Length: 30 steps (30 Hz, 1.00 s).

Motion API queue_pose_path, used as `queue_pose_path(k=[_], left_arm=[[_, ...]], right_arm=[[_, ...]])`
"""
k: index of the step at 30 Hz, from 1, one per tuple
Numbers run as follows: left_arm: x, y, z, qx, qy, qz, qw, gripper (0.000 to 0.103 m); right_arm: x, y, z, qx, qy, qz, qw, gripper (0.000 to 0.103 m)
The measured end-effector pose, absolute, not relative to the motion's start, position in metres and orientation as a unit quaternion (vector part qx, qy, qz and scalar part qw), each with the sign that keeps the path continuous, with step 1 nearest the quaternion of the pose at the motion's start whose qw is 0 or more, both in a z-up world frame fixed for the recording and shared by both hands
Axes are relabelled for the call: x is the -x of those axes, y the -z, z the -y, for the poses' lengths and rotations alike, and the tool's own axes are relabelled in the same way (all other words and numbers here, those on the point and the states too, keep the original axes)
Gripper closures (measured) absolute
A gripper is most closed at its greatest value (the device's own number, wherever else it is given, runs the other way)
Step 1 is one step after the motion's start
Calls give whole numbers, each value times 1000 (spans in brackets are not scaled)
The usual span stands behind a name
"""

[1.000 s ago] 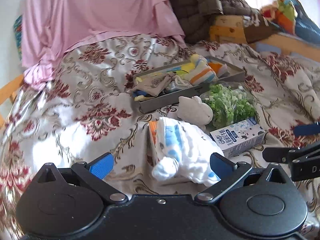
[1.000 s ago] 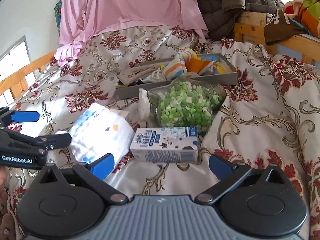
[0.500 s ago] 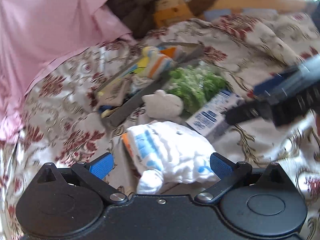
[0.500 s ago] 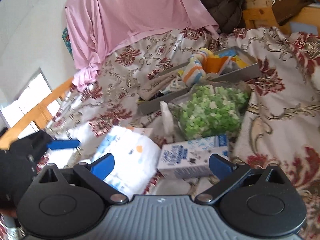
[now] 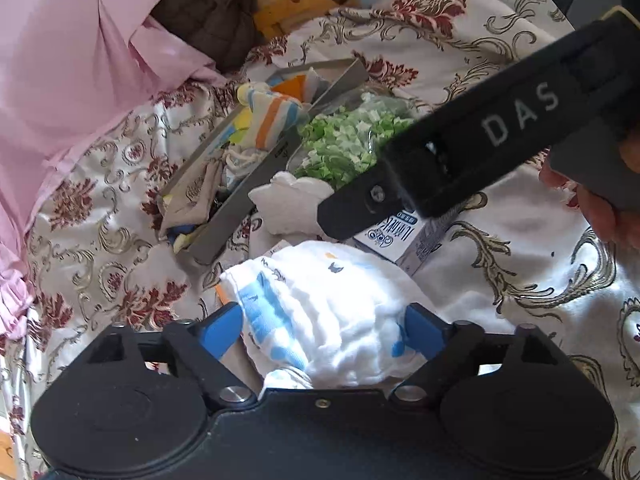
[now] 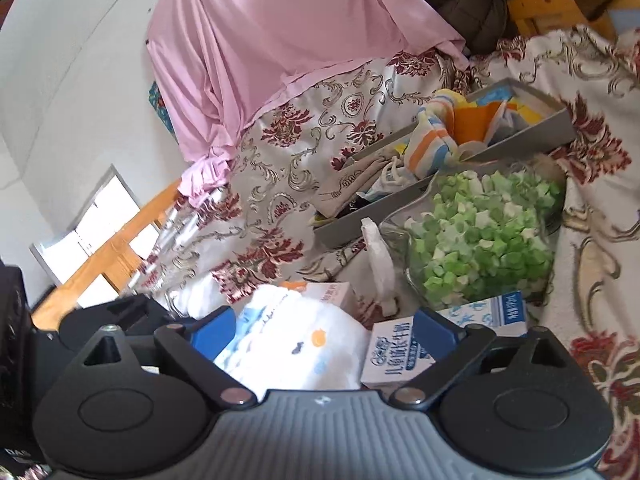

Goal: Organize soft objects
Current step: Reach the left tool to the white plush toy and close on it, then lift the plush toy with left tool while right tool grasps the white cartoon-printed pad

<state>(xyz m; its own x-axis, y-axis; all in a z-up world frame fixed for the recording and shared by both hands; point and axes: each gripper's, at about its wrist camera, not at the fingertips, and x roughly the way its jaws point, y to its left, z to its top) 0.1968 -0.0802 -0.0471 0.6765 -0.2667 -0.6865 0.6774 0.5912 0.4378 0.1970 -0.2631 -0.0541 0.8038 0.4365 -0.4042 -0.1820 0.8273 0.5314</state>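
Observation:
A white cloth bundle (image 5: 328,316) with blue prints lies on the floral bedspread, right between the blue pads of my left gripper (image 5: 322,330). Its jaws are closing, the pads at the bundle's two sides and not squeezing it. My right gripper (image 6: 324,330) is open just above the same bundle (image 6: 296,348) and a milk carton (image 6: 396,352). Beyond them lie a white plush toy (image 5: 296,204), a clear bag of green paper stars (image 5: 344,148) and a grey tray (image 5: 240,208) holding a striped sock (image 5: 272,116) and other fabric pieces.
The black body of the right-hand tool, marked DAS (image 5: 500,128), crosses the left wrist view above the carton (image 5: 404,240), with a hand (image 5: 600,208) behind it. A pink sheet (image 6: 280,40) drapes the bed's far end. A wooden bed rail (image 6: 120,240) runs on the left.
Both views have rolled and dipped toward the bedspread. The left jaws have narrowed around the cloth bundle. The right-hand tool has swung in over the carton, close to the left gripper.

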Motion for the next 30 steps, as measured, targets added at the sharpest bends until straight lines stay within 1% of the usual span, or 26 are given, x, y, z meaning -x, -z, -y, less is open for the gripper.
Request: queue_pose_path(k=[2, 5, 6, 7, 9, 12, 16, 19, 23, 30], left_arm=[[-201, 47, 78, -346, 284, -296, 844, 19], [-206, 46, 73, -327, 292, -306, 845, 28], [-207, 46, 71, -320, 295, -309, 846, 34], [-208, 46, 70, -312, 296, -312, 847, 36], [-208, 46, 68, -295, 299, -315, 851, 44], [-207, 46, 65, -276, 302, -319, 855, 53], [-212, 39, 53, -209, 295, -342, 868, 65], [-219, 36, 36, -126, 278, -362, 881, 70], [-225, 36, 7, -7, 245, -372, 895, 73], [-229, 40, -30, 121, 191, -351, 909, 75]], right_arm=[[-199, 56, 265, -254, -173, -263, 915, 5], [-201, 58, 265, -260, -172, -262, 913, 5], [-201, 58, 264, -259, -172, -262, 914, 5], [-201, 59, 265, -260, -172, -262, 913, 5], [-201, 59, 263, -261, -172, -262, 913, 5], [-202, 60, 261, -262, -173, -261, 913, 5], [-202, 58, 254, -268, -183, -253, 911, 5], [-205, 58, 250, -271, -181, -251, 911, 5], [-208, 59, 246, -282, -170, -251, 910, 5], [-220, 65, 234, -306, -136, -254, 907, 5]])
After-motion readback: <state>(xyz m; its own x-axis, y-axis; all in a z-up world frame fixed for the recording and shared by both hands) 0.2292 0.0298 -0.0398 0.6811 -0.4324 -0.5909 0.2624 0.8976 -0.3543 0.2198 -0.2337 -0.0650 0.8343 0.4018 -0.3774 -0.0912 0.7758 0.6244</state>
